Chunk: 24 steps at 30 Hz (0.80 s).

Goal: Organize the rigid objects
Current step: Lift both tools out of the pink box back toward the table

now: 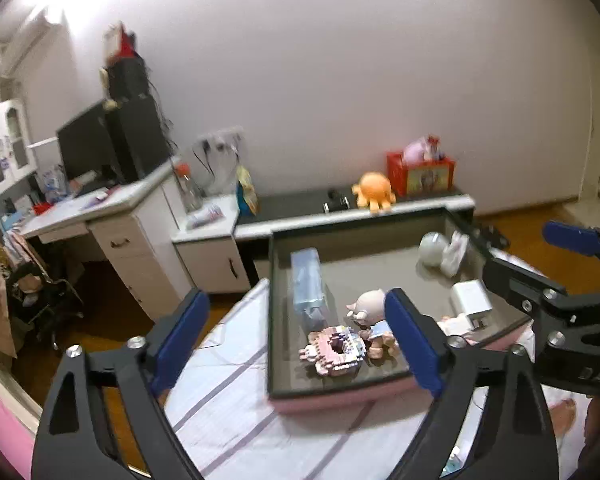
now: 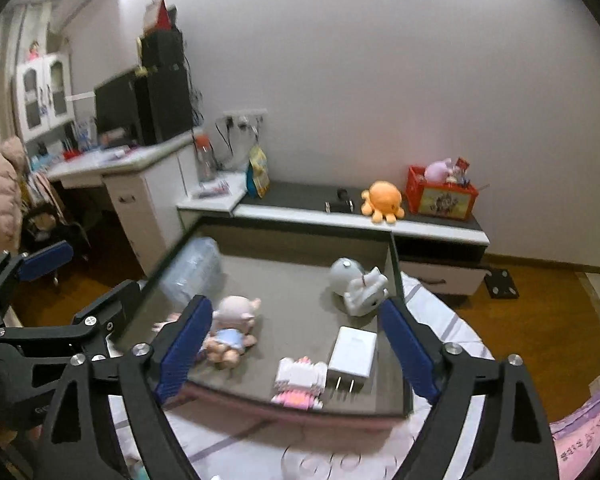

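Striped bedding (image 1: 236, 412) carries one pink-sided tray (image 2: 300, 410), with your two grippers poised at its near edge.

You have six things in the tray: one blue tissue pack (image 1: 307, 290), one pig figurine (image 2: 232, 330), one pink-and-white brick toy (image 2: 300, 382), one pink brick ring (image 1: 336, 351), one white charger (image 2: 353, 354) and one white-grey figure (image 2: 358, 285). Your left gripper (image 1: 296, 344) and right gripper (image 2: 296, 350) both have their fingers spread wide, holding nothing; in the right wrist view the charger's prongs point toward you, just beside the brick toy.
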Each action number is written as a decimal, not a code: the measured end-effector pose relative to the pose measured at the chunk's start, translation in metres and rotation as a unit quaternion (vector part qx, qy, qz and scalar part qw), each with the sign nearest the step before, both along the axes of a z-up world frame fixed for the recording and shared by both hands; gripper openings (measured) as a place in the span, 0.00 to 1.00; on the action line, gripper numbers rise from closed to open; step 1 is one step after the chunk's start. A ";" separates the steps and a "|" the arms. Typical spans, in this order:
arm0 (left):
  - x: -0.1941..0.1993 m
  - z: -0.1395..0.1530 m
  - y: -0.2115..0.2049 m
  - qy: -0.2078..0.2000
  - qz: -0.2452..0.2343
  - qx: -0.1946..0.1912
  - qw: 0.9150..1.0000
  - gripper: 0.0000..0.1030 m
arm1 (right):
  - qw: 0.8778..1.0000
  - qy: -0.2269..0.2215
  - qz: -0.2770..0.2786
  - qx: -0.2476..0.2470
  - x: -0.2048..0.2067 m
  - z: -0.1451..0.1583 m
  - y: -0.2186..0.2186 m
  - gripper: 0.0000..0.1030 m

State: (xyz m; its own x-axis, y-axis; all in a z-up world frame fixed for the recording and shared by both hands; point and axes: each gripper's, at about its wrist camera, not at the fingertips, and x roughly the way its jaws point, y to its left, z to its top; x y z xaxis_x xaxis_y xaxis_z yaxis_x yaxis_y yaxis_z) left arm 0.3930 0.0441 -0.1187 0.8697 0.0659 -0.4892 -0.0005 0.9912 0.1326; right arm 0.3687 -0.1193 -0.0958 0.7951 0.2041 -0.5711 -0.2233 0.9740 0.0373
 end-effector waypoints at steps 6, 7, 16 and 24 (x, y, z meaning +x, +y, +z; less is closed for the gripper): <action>-0.086 0.035 0.006 -0.074 -0.003 -0.027 0.997 0.99 | 0.997 -0.070 0.017 0.018 -0.082 0.040 -0.002 1.00; -0.105 0.039 0.005 -0.088 -0.003 -0.026 0.996 1.00 | 0.996 -0.085 0.014 0.016 -0.098 0.045 -0.001 1.00; -0.198 0.046 -0.006 -0.140 0.004 -0.023 0.990 1.00 | 0.985 -0.174 -0.024 0.003 -0.207 0.058 -0.009 1.00; -0.245 0.038 -0.015 -0.169 -0.010 -0.027 0.985 1.00 | 0.981 -0.189 -0.041 0.008 -0.256 0.053 -0.017 1.00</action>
State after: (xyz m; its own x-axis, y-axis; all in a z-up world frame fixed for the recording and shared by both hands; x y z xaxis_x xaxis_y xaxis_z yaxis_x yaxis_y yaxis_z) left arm 0.1477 0.0291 -0.0811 0.9843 0.0296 -0.1740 -0.0166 0.9970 0.0755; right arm 0.1122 -0.1362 -0.0430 0.9638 0.1372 -0.2288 -0.1449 0.9893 -0.0172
